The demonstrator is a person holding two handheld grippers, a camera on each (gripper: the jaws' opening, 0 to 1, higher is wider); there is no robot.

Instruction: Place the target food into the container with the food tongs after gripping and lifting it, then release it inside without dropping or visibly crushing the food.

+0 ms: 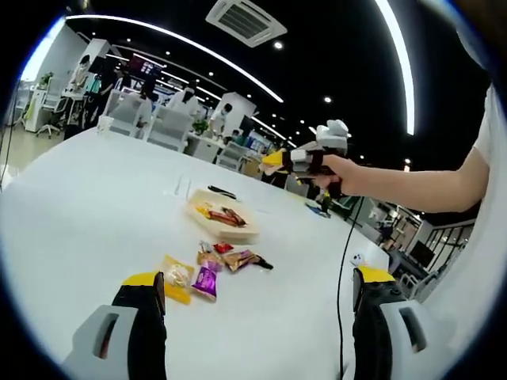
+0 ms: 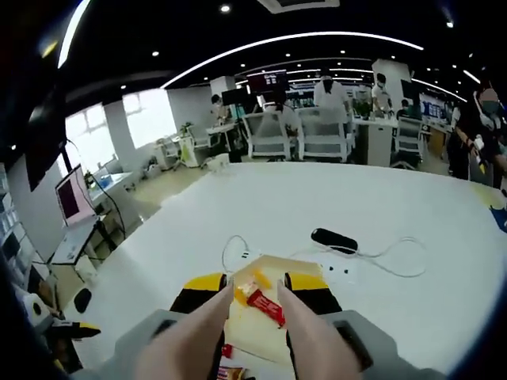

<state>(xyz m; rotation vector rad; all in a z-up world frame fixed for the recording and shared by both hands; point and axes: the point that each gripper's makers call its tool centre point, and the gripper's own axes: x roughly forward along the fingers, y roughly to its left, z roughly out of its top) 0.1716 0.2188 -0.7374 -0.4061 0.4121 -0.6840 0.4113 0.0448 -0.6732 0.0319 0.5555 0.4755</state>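
A beige tray (image 1: 238,229) lies mid-table holding a red packet (image 2: 265,306) and an orange packet (image 2: 242,294). Loose snacks lie on the table in front of it: a yellow packet (image 1: 176,279), a purple packet (image 1: 207,279) and a brown packet (image 1: 245,259). My left gripper (image 1: 259,279) stands wide open, low over the near table, with nothing between its jaws. My right gripper (image 2: 255,285) is shut on pale food tongs (image 2: 305,340), whose two arms are spread apart and hover above the tray (image 2: 253,336), the red packet showing between their tips. A person's hand carries the right gripper (image 1: 305,161) high over the table.
A black device (image 2: 333,239) with a white cable (image 2: 396,265) lies beyond the tray. A black cable (image 1: 342,269) runs along the table's right side. White chairs (image 2: 305,134) and people stand behind the far table edge.
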